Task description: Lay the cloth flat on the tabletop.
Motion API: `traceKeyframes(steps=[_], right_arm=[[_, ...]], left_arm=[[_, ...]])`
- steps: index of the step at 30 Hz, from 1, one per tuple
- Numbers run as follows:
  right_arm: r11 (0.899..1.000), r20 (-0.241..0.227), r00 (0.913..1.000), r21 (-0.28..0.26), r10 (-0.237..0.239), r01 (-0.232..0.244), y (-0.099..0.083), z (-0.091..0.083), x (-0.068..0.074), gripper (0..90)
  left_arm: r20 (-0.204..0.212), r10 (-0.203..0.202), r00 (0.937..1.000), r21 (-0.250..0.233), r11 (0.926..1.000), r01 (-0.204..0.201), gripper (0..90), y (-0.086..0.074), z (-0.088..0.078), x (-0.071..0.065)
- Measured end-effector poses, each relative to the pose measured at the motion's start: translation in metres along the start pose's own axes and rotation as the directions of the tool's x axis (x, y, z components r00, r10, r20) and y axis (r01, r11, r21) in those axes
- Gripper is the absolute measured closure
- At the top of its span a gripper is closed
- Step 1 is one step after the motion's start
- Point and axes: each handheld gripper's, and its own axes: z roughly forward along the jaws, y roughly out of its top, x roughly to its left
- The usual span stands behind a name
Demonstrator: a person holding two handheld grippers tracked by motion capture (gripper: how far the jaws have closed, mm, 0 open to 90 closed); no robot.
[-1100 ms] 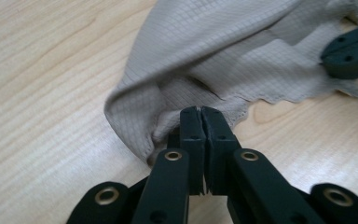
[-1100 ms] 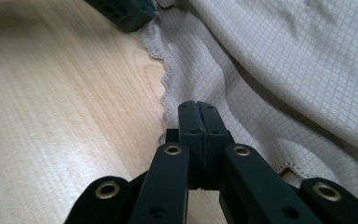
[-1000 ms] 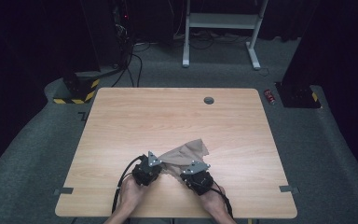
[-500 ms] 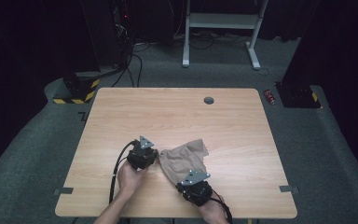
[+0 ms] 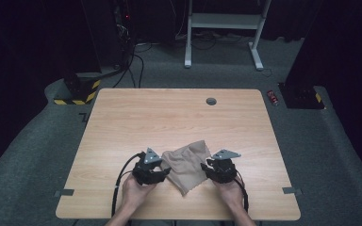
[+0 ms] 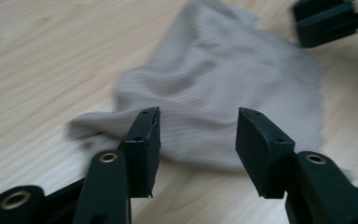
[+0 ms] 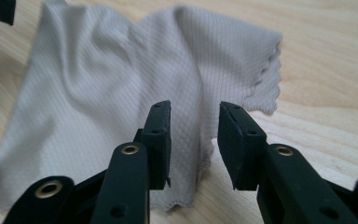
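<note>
Near the wooden table's (image 5: 122,122) front edge, crumpled beige ribbed cloth (image 5: 187,165) lies free; left gripper (image 6: 198,133) and right gripper (image 7: 195,135), jaws just opened, hold nothing.

Light wooden table (image 5: 179,117) with round grey grommet (image 5: 211,100); small red object (image 5: 273,97) on grey carpet (image 5: 325,155); white metal frame (image 5: 224,21) behind.
</note>
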Motion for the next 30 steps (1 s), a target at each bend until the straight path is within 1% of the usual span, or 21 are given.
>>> traceKeyframes(steps=[1,2,3,4,5,6,8,12,15,16,17,18,19,21,22,23,24,25,26,27,30], right_arm=[[0.999,0.000,0.9997,0.033,-0.022,0.022,-0.001,0.006,0.000,66.3],[0.999,0.000,0.9997,0.033,-0.022,0.022,-0.001,0.006,0.000,66.3],[0.998,-0.018,0.9993,0.057,-0.033,0.034,-0.001,0.010,0.002,76.7],[0.998,-0.018,0.9993,0.057,-0.033,0.034,-0.001,0.010,0.002,76.7],[0.996,-0.029,0.9977,0.064,-0.062,0.064,-0.002,0.011,0.005,88.5],[0.996,-0.029,0.9977,0.064,-0.062,0.064,-0.002,0.011,0.005,88.5],[0.995,-0.042,0.9966,0.060,-0.072,0.074,-0.003,0.009,0.009,89.2],[0.991,-0.080,0.9890,0.028,-0.125,0.127,0.000,0.000,0.024,89.4],[0.989,-0.109,0.9836,0.021,-0.144,0.147,0.001,-0.002,0.032,89.0],[0.984,-0.133,0.9761,0.019,-0.171,0.175,0.000,-0.002,0.040,86.2],[0.984,-0.133,0.9761,0.019,-0.171,0.175,0.000,-0.002,0.040,86.2],[0.983,-0.134,0.9748,0.015,-0.178,0.182,0.000,-0.003,0.042,81.4],[0.987,-0.104,0.9817,-0.005,-0.160,0.160,-0.001,-0.006,0.037,75.4],[0.995,-0.068,0.9926,-0.010,-0.100,0.100,-0.002,-0.008,0.027,73.5],[0.995,-0.068,0.9926,-0.010,-0.100,0.100,-0.002,-0.008,0.027,73.5],[0.998,-0.045,0.9968,-0.011,-0.066,0.066,-0.002,-0.009,0.018,72.6],[0.999,-0.021,0.9983,-0.010,-0.053,0.053,-0.003,-0.009,0.013,71.3],[0.999,0.006,0.9994,0.012,-0.035,0.035,-0.006,-0.008,0.006,67.9],[0.999,0.006,0.9994,0.012,-0.035,0.035,-0.006,-0.008,0.006,67.9],[0.999,0.021,0.9993,0.031,-0.032,0.031,-0.009,-0.005,0.003,65.4],[0.998,0.031,0.9988,0.055,-0.038,0.036,-0.012,0.002,0.003,64.2]], left_arm=[[0.018,0.006,0.9998,0.022,0.9997,-0.006,49.6,0.001,0.009,-0.008],[0.018,0.006,0.9998,0.022,0.9997,-0.006,49.6,0.001,0.009,-0.008],[0.024,0.019,0.9995,0.052,0.9984,-0.020,49.6,-0.001,0.019,-0.013],[0.024,0.019,0.9995,0.052,0.9984,-0.020,49.9,-0.001,0.019,-0.013],[0.019,0.029,0.9994,0.081,0.9962,-0.031,51.5,-0.003,0.026,-0.015],[0.019,0.029,0.9994,0.081,0.9962,-0.031,54.3,-0.003,0.026,-0.015],[0.009,0.046,0.9989,0.118,0.9919,-0.047,65.1,-0.006,0.032,-0.016],[-0.007,0.076,0.9971,0.151,0.9858,-0.074,85.6,-0.009,0.029,-0.008],[-0.015,0.094,0.9955,0.168,0.9817,-0.090,90.0,-0.011,0.025,-0.003],[-0.033,0.087,0.9956,0.171,0.9820,-0.080,90.0,-0.014,0.020,0.002],[-0.033,0.087,0.9956,0.171,0.9820,-0.080,90.0,-0.014,0.020,0.002],[-0.048,0.081,0.9955,0.171,0.9827,-0.072,90.0,-0.016,0.016,0.007],[-0.051,0.051,0.9974,0.158,0.9865,-0.042,89.9,-0.019,0.011,0.014],[-0.056,0.000,0.9984,0.132,0.9912,0.008,82.9,-0.022,0.004,0.020],[-0.056,0.000,0.9984,0.132,0.9912,0.008,77.6,-0.022,0.004,0.020],[-0.050,-0.012,0.9987,0.119,0.9927,0.018,77.6,-0.023,0.001,0.021],[-0.043,-0.024,0.9988,0.106,0.9939,0.029,72.8,-0.023,-0.001,0.019],[-0.038,-0.020,0.9991,0.098,0.9949,0.023,62.0,-0.024,-0.003,0.013],[-0.038,-0.020,0.9991,0.098,0.9949,0.023,58.5,-0.024,-0.003,0.013],[-0.028,0.015,0.9995,0.117,0.9931,-0.011,55.1,-0.023,0.002,0.004],[-0.041,0.046,0.9981,0.148,0.9882,-0.039,50.3,-0.023,0.011,-0.003]])
